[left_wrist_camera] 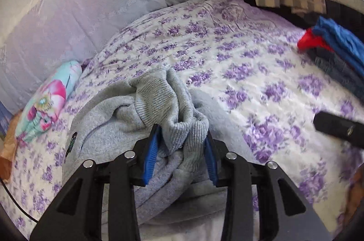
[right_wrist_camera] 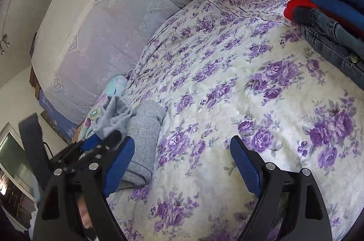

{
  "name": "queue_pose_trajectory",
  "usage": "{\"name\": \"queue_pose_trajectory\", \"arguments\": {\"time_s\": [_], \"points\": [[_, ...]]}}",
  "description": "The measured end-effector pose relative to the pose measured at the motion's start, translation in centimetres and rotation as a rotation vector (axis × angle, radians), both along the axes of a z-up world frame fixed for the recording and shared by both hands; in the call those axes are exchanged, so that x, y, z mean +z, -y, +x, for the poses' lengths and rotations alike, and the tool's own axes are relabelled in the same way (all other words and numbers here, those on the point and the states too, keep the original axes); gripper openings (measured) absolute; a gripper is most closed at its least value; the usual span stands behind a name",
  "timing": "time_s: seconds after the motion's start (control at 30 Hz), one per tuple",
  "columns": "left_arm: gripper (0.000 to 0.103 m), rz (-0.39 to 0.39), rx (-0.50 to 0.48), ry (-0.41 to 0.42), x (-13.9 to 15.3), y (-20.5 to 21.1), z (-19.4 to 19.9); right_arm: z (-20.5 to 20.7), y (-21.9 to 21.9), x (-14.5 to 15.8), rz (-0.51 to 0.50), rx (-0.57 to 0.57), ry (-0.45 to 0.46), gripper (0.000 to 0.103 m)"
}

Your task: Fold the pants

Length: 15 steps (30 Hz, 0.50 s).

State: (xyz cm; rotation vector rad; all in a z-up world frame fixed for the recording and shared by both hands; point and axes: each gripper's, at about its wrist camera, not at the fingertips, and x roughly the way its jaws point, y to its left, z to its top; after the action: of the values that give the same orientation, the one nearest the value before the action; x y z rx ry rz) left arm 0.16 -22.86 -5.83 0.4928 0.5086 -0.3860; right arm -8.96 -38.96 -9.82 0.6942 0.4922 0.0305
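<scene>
left gripper pinches a bunched ribbed edge of the grey pants between its two blue pads, the cloth gathered and standing up between the fingers. right gripper has its jaws spread wide with nothing between them, only bedspread showing in the gap; it points downward over the bed.

largest to smallest: one bed covered in a white bedspread with purple flowers fills both views. one pale padded headboard runs along its far side. one stack of folded clothes sits at the right edge of the bed, well apart from the pants: a blue piece on top, a red one under it, denim at the bottom. the one pair of grey pants lies near the left side of the bed, partly folded over into a thick roll, with its upper edge lifted by the left gripper. one small turquoise and pink pillow lies just beside the pants against the headboard.
</scene>
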Motion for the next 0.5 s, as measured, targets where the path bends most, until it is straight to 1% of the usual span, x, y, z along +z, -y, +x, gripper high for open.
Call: {"name": "queue_pose_trajectory", "arguments": {"time_s": [0.03, 0.07, 0.1, 0.2, 0.27, 0.3, 0.33, 0.37, 0.4, 0.43, 0.5], "points": [[0.036, 0.026, -0.007, 0.038, -0.5, 0.3, -0.5, 0.1, 0.0, 0.0, -0.001, 0.002, -0.001, 0.086], [0.036, 0.024, -0.013, 0.038, -0.6, 0.2, -0.7, 0.1, 0.0, 0.0, 0.0, 0.004, -0.002, 0.086], [0.037, -0.002, -0.02, 0.018, -0.2, -0.2, -0.6, 0.2, 0.0, 0.0, 0.002, 0.005, -0.003, 0.086], [0.038, -0.107, -0.042, -0.05, 1.7, -2.2, -0.4, 0.3, 0.1, -0.1, 0.005, 0.005, -0.006, 0.086], [0.04, -0.17, -0.049, -0.074, 3.2, -3.9, -0.7, 0.3, 0.1, 0.0, 0.002, 0.004, -0.008, 0.086], [0.043, -0.211, -0.059, -0.084, 4.0, -5.0, -0.9, 0.3, 0.1, -0.1, 0.0, 0.004, -0.01, 0.086], [0.044, -0.255, -0.07, -0.091, 4.9, -5.9, -1.3, 0.4, 0.0, 0.0, -0.005, 0.003, -0.015, 0.086], [0.046, -0.288, -0.069, -0.083, 5.8, -7.0, -1.6, 0.4, -0.1, 0.0, -0.011, 0.002, -0.019, 0.086], [0.053, -0.309, -0.056, -0.06, 6.6, -8.0, -1.8, 0.5, -0.2, 0.0, -0.018, 0.001, -0.024, 0.086], [0.057, -0.321, -0.038, -0.035, 7.2, -8.7, -1.9, 0.6, -0.3, 0.1, -0.028, -0.001, -0.03, 0.086], [0.057, -0.342, -0.006, -0.013, 8.1, -10.1, -1.7, 0.8, -0.7, 0.4, -0.057, 0.003, -0.042, 0.086]]}}
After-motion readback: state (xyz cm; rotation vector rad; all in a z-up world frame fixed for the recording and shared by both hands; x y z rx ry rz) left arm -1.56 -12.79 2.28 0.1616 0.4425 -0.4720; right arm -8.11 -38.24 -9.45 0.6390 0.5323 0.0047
